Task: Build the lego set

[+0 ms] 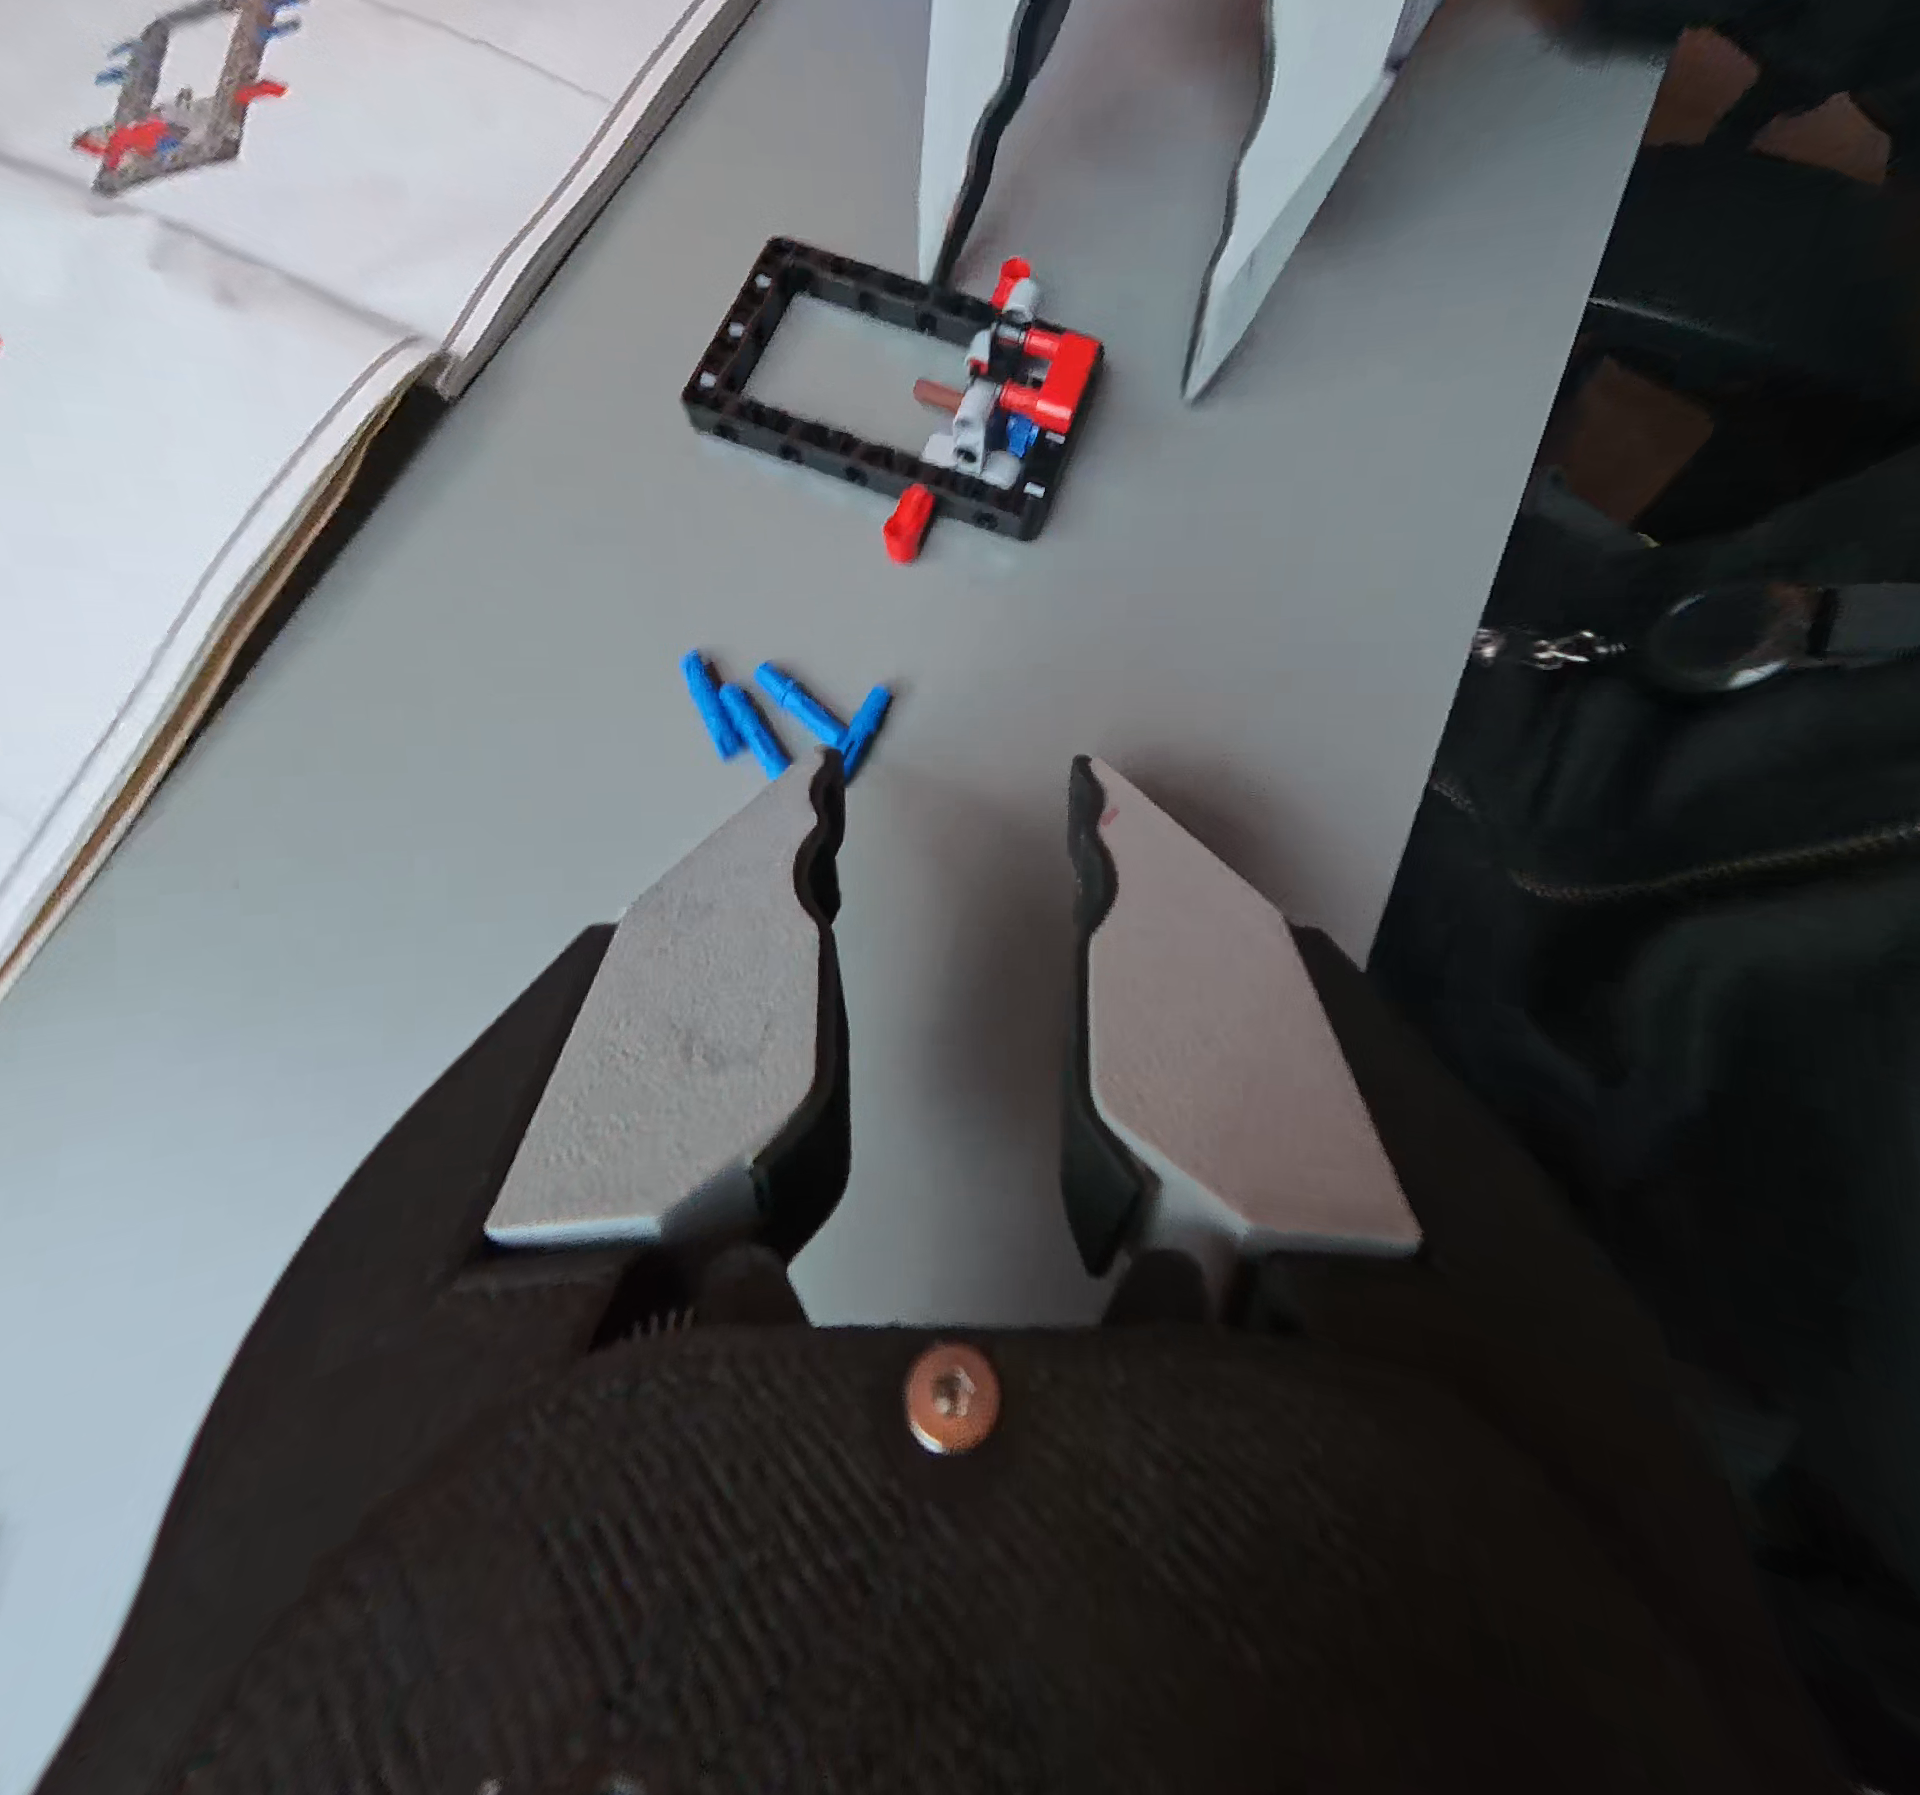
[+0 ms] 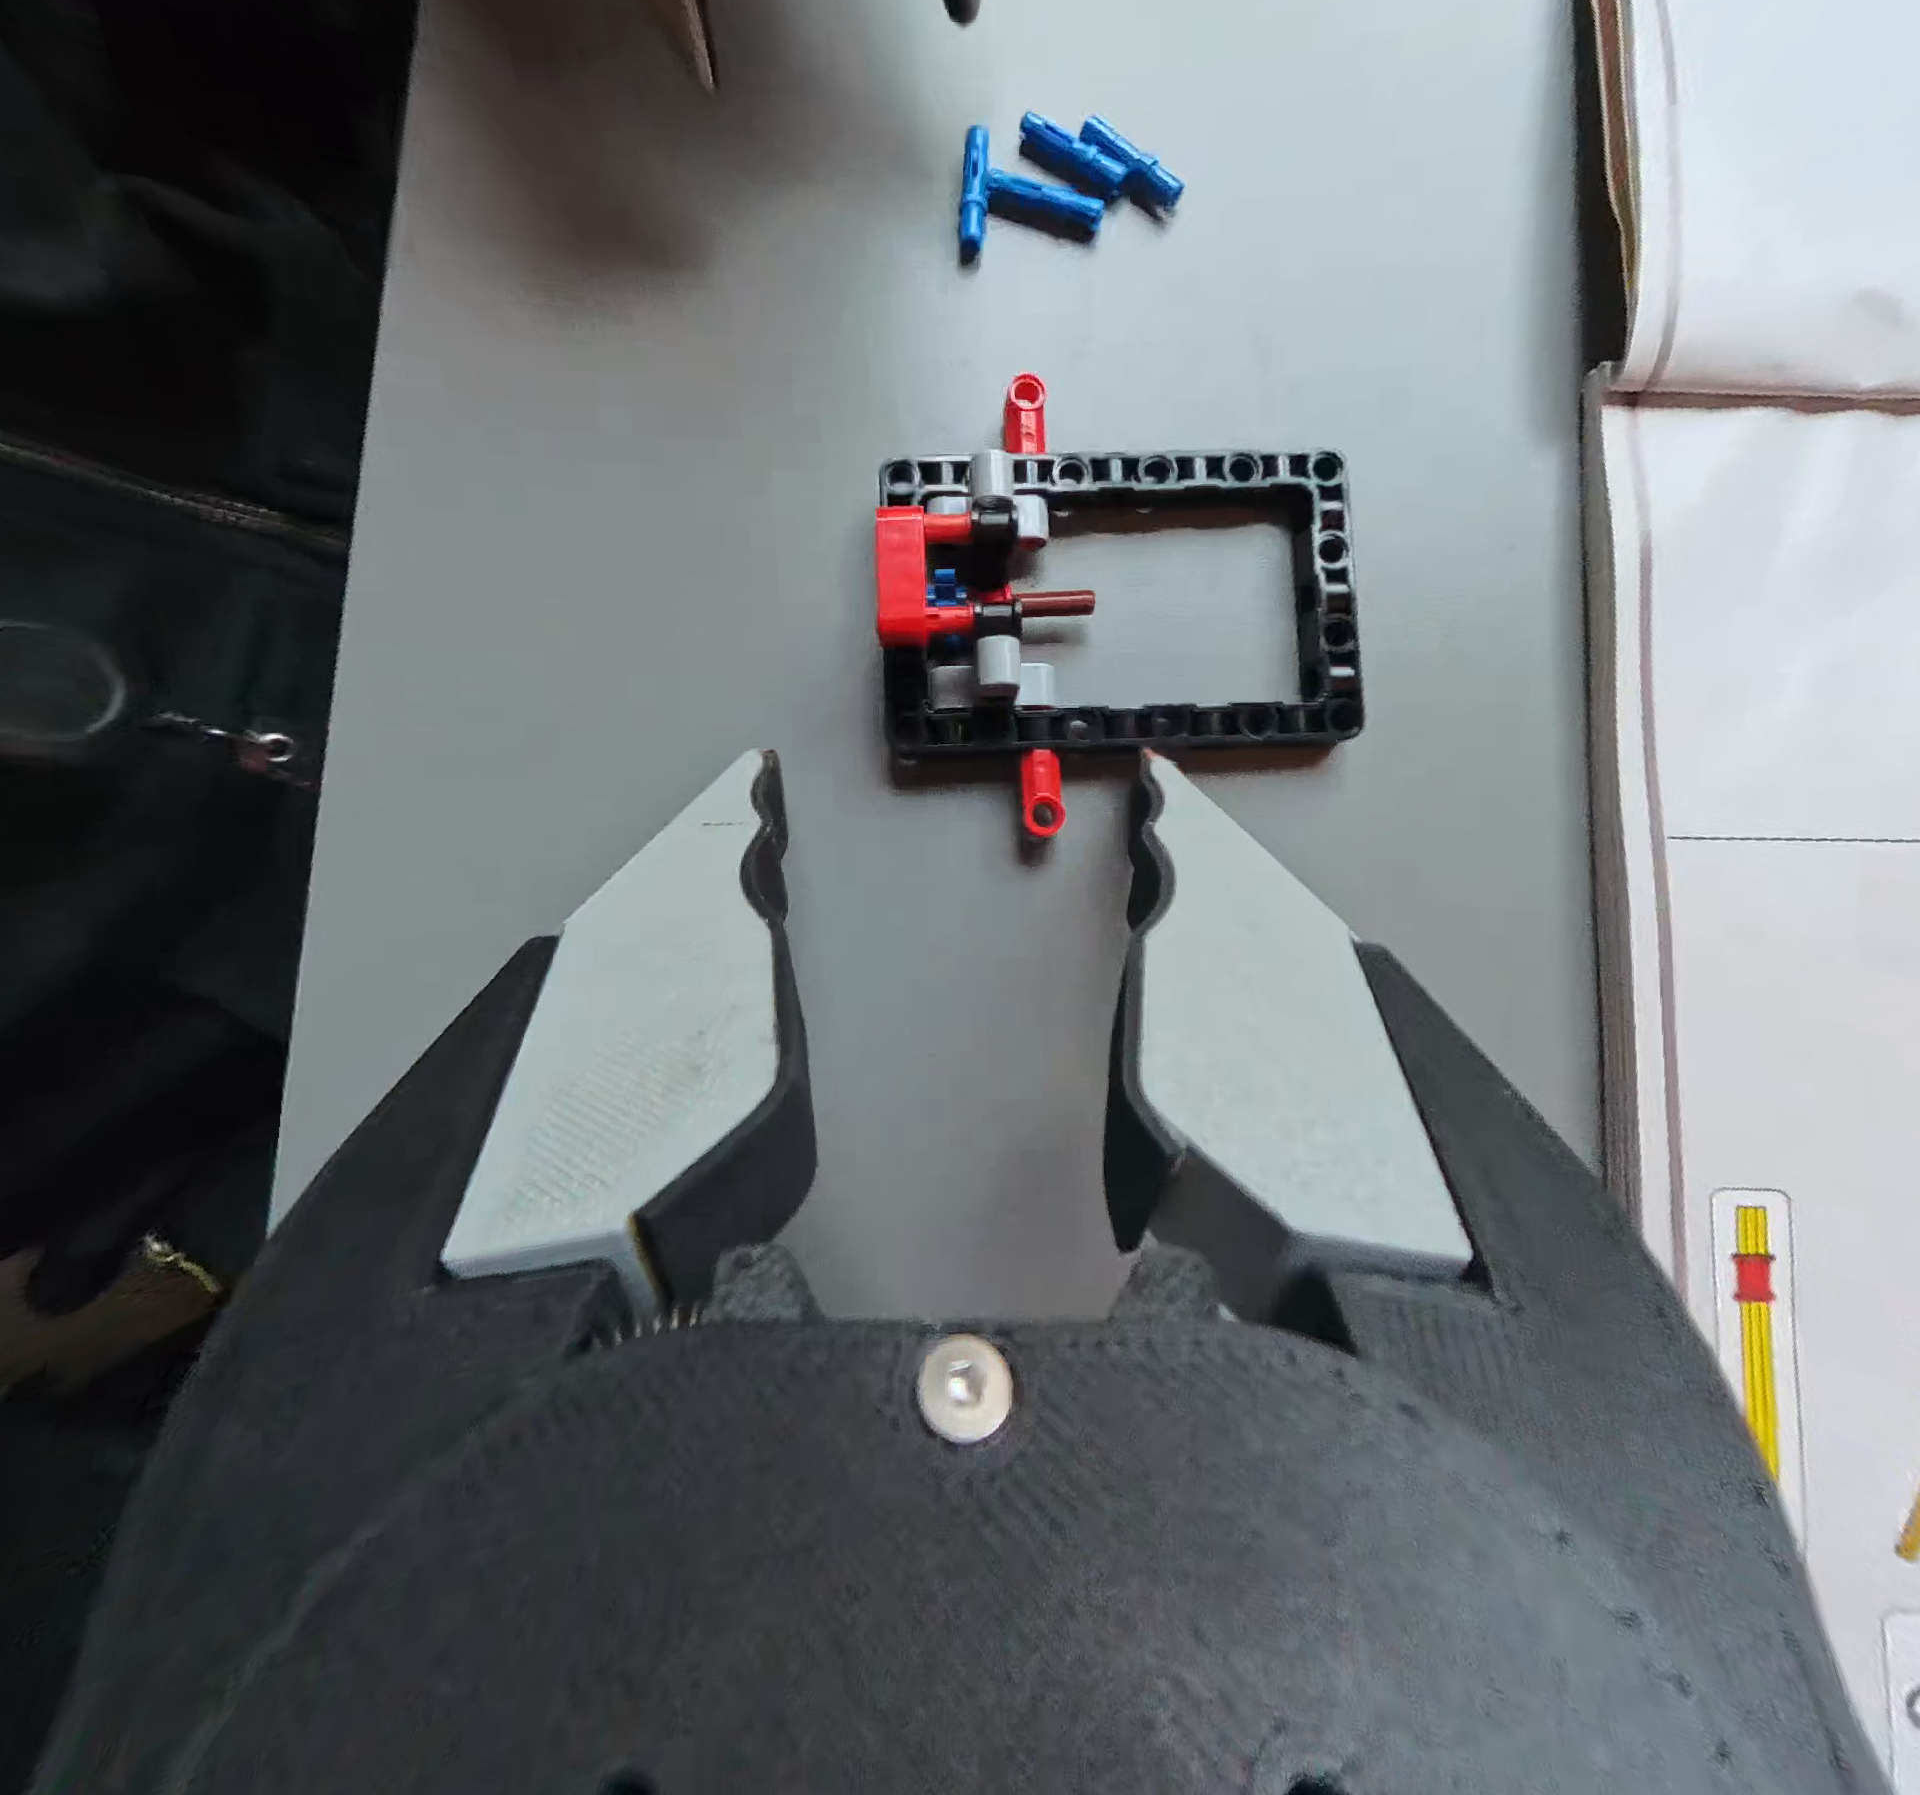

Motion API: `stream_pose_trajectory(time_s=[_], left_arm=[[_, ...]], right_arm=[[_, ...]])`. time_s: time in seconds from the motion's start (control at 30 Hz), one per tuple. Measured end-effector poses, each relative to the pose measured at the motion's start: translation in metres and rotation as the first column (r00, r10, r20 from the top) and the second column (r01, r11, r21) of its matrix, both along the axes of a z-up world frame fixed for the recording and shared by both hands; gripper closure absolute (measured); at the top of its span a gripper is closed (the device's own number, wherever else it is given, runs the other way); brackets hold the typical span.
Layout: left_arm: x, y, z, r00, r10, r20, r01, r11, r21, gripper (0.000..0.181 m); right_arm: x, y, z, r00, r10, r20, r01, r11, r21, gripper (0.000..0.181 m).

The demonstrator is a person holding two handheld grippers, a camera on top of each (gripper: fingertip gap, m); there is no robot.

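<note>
Right wrist view: right hand-held gripper released, empty, lower centre.
Frame: black rectangular plastic lego frame, centre.
Left wrist view: left hand-held gripper released, empty.
Pins: blue plastic pins just beside its fingertips.

Each camera sits behind its own claw, looking down steeply and from close by at the grey desk. They face each other: both share the black frame and blue pins, each catching the opposite claw's tips

The left gripper has its jaws apart and empty, pointing toward 12 o'clock. The right gripper faces it from opposite, jaws spread wider, also empty, tips low near the surface.
</note>
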State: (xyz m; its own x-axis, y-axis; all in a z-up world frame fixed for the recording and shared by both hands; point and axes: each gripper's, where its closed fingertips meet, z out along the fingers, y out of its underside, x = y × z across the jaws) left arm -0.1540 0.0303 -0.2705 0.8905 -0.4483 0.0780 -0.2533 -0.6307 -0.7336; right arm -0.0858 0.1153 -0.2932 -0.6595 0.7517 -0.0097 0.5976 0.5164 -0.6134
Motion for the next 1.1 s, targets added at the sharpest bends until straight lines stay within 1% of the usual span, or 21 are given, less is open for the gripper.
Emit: stream_pose_trajectory(time_s=[0.03, 0.1, 0.17, 0.23, 0.3, 0.4, 0.5, 0.57, 0.67, 0.73, 0.8, 0.87, 0.93, 0.97, 1.03, 1.07, 1.1], left_arm=[[0.005, 0.007, 0.0, 1.0, -0.016, -0.024, 0.016, 1.0, 0.006, 0.142], [0.018, 0.021, -0.001, 0.997, -0.067, -0.046, 0.067, 0.998, 0.005, 0.147], [0.026, 0.034, -0.007, 0.992, -0.102, -0.068, 0.101, 0.995, -0.019, 0.147], [0.026, 0.045, -0.016, 0.986, -0.12, -0.118, 0.116, 0.992, -0.042, 0.147], [0.028, 0.051, -0.016, 0.984, -0.138, -0.115, 0.136, 0.99, -0.03, 0.15], [0.03, 0.052, -0.013, 0.984, -0.165, -0.068, 0.164, 0.986, -0.019, 0.148], [0.024, 0.05, -0.004, 0.983, -0.172, -0.058, 0.175, 0.983, 0.057, 0.145], [0.016, 0.049, -0.001, 0.984, -0.16, -0.079, 0.167, 0.981, 0.095, 0.146], [0.011, 0.053, 0.004, 0.985, -0.14, -0.106, 0.157, 0.973, 0.172, 0.146], [0.012, 0.057, 0.009, 0.983, -0.125, -0.131, 0.156, 0.953, 0.261, 0.145], [0.009, 0.06, 0.01, 0.976, -0.096, -0.195, 0.151, 0.944, 0.295, 0.145], [0.01, 0.061, 0.015, 0.97, -0.087, -0.227, 0.164, 0.923, 0.347, 0.15], [0.011, 0.061, 0.019, 0.971, -0.089, -0.224, 0.168, 0.915, 0.368, 0.152], [0.011, 0.061, 0.02, 0.972, -0.09, -0.216, 0.168, 0.913, 0.373, 0.152], [0.011, 0.061, 0.022, 0.976, -0.094, -0.196, 0.164, 0.91, 0.38, 0.153], [0.011, 0.061, 0.023, 0.978, -0.095, -0.183, 0.16, 0.91, 0.383, 0.153], [0.01, 0.061, 0.025, 0.981, -0.094, -0.172, 0.155, 0.908, 0.39, 0.153]], right_arm=[[0.0, -0.001, -0.002, 1.0, -0.01, -0.013, 0.011, 1.0, 0.022, 0.119], [0.003, -0.008, -0.001, 0.999, -0.027, -0.032, 0.027, 1.0, 0.01, 0.13], [0.007, -0.015, 0.0, 0.998, -0.045, -0.046, 0.044, 0.999, -0.015, 0.13], [0.009, -0.016, 0.004, 0.995, -0.069, -0.078, 0.068, 0.998, -0.017, 0.13], [0.011, -0.01, 0.01, 0.987, -0.098, -0.125, 0.097, 0.995, -0.011, 0.134], [0.012, 0.007, 0.02, 0.972, -0.164, -0.169, 0.151, 0.985, -0.087, 0.133], [0.011, 0.027, 0.03, 0.94, -0.24, -0.241, 0.198, 0.962, -0.188, 0.133], [0.009, 0.043, 0.037, 0.909, -0.294, -0.296, 0.24, 0.949, -0.205, 0.133], [0.006, 0.064, 0.046, 0.859, -0.362, -0.362, 0.321, 0.931, -0.172, 0.128], [0.006, 0.067, 0.053, 0.834, -0.382, -0.397, 0.335, 0.924, -0.185, 0.126], [0.005, 0.07, 0.057, 0.808, -0.403, -0.43, 0.349, 0.915, -0.202, 0.124], [0.001, 0.076, 0.06, 0.783, -0.435, -0.445, 0.368, 0.9, -0.233, 0.113], [-0.004, 0.085, 0.063, 0.75, -0.484, -0.451, 0.401, 0.874, -0.273, 0.104], [-0.006, 0.091, 0.065, 0.732, -0.507, -0.455, 0.418, 0.862, -0.288, 0.104], [-0.007, 0.097, 0.067, 0.715, -0.529, -0.457, 0.43, 0.848, -0.309, 0.103], [-0.007, 0.098, 0.069, 0.708, -0.536, -0.459, 0.43, 0.843, -0.322, 0.1], [-0.008, 0.099, 0.07, 0.705, -0.542, -0.458, 0.427, 0.839, -0.336, 0.094]])
